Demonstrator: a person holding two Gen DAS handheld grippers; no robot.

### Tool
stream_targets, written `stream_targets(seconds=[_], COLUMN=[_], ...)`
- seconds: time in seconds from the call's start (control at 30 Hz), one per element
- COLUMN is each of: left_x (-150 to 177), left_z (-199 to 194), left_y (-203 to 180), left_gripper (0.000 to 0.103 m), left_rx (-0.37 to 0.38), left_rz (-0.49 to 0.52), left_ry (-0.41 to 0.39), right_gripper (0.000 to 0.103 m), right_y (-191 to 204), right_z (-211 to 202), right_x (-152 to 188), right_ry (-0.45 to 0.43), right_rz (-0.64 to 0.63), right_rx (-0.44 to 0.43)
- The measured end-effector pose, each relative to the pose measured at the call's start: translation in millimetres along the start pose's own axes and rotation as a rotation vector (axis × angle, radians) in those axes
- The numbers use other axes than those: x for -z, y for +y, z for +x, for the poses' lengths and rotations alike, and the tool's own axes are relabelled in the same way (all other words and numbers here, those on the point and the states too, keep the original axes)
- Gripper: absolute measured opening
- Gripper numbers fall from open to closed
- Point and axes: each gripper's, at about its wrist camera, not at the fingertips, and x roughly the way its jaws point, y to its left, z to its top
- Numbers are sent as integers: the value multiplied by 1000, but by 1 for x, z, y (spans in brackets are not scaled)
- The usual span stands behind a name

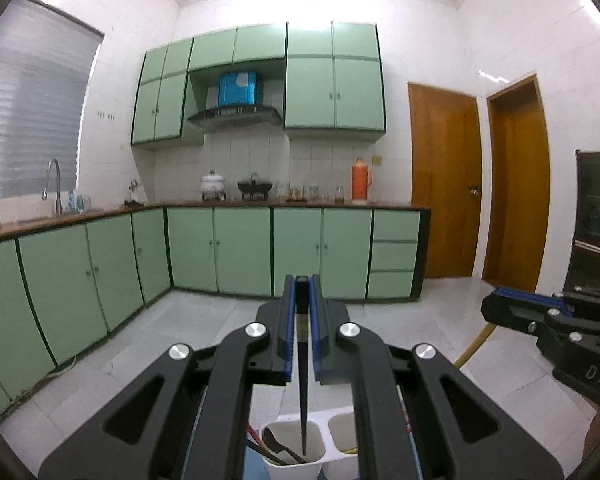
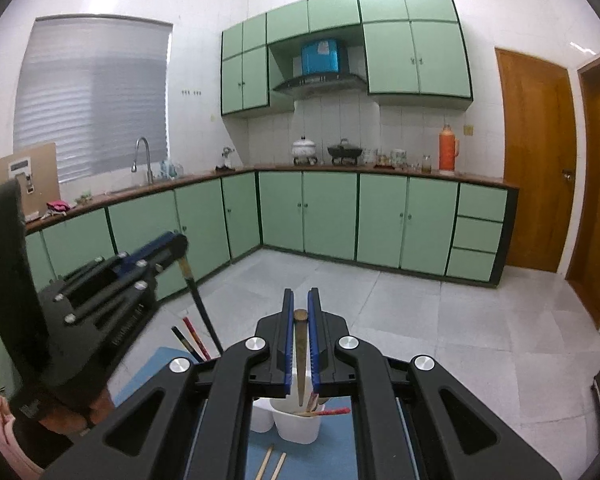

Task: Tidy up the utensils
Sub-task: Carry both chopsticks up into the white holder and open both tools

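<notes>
A: Black lacquer, tapering to a point: that is the chopstick [image 1: 302, 364] the left gripper [image 1: 302, 280] is clamping between its blue pads [image 1: 287, 320]. It is hanging upright, tip dipping into the near cup of the white holder [image 1: 312, 450].

B: And what is lying in that cup?

A: A dark spoon [image 1: 274, 442] and a few sticks leaning against the wall. The second cup, just beside it, is holding pale sticks.

B: What is the right gripper [image 2: 300, 294] doing?

A: It is pinching a brown chopstick [image 2: 301, 354], also upright, its tip hanging over the holder [image 2: 298, 426]. A red chopstick [image 2: 332, 412] is resting across that cup's rim.

B: Anything under the holder?

A: A blue mat [image 2: 340, 452]. Two pale chopsticks [image 2: 271, 462] are lying on it, near the holder.

B: Any writing?

A: Only raised letters reading "DAS" on the right gripper's body [image 1: 598, 374], seen from the left camera; the rest is cut off. The label on the blue hood [image 2: 323, 58] over the green cabinets [image 2: 328, 210] is too blurred to read.
</notes>
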Motion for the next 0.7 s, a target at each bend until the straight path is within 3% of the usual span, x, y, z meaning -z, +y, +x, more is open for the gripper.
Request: stream_targets(seconds=[0.2,0.53,0.63,0.7], left_x=[33,69,73,73], left_z=[34,46,42,38], left_y=[9,30,35,38], left_gripper=[6,8,20,40], left_rx=[-3,10,21,24], left_rz=[-15,-33,-45,-56], left_ry=[121,247,259,251], right_gripper=[7,7,9,12], right_y=[-3,-5,-5,-6], right_z=[36,63,61,54], right_x=[19,52,56,55], right_ry=[58,151,147,129], right_rz=[8,27,24,17], right_rx=[-15,-30,-11,-1])
